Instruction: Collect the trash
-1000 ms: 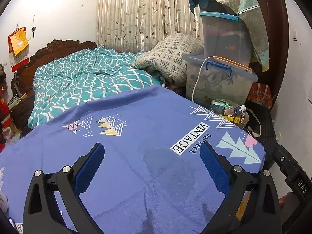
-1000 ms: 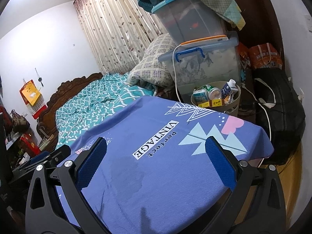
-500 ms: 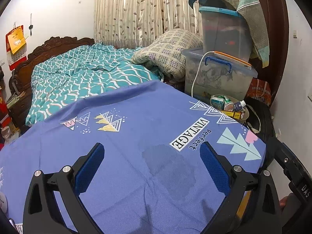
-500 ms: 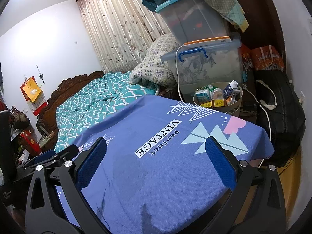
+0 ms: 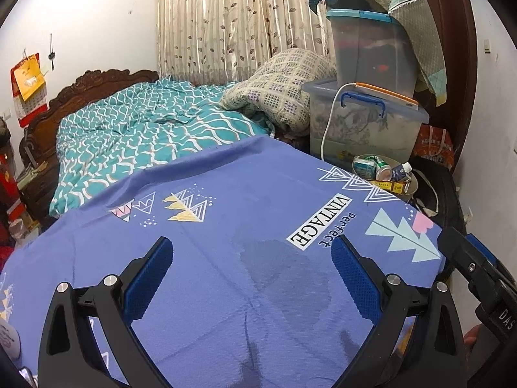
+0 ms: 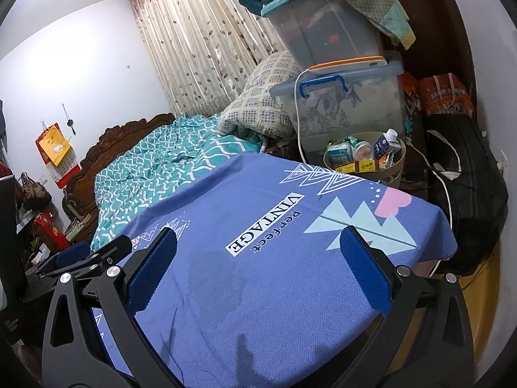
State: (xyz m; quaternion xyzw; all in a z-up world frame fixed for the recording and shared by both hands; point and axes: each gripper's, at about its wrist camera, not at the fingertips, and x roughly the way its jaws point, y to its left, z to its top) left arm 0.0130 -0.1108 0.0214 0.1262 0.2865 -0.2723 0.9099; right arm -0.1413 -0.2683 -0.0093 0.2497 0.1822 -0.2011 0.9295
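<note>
A round beige waste bin (image 6: 392,169) stands on the floor beyond the table's far right corner, holding cartons, a can and small boxes; it also shows as the waste bin (image 5: 410,189) in the left wrist view. My left gripper (image 5: 252,274) is open above the blue tablecloth (image 5: 226,226), nothing between its blue pads. My right gripper (image 6: 258,258) is open too, above the same tablecloth (image 6: 290,274), empty. A dark wet patch (image 5: 284,271) marks the cloth. No loose trash shows on the cloth.
A bed with a teal quilt (image 5: 145,135) lies behind the table. Stacked clear storage boxes (image 5: 365,123) with a white cable stand by the bin, and a black bag (image 6: 468,187) sits on the floor at right. A white object (image 5: 8,339) pokes in at the lower left.
Both views have shifted slightly; the right gripper has pulled back a little and tilted, so the bin sits higher and nearer centre. Both grippers stay open and empty.
</note>
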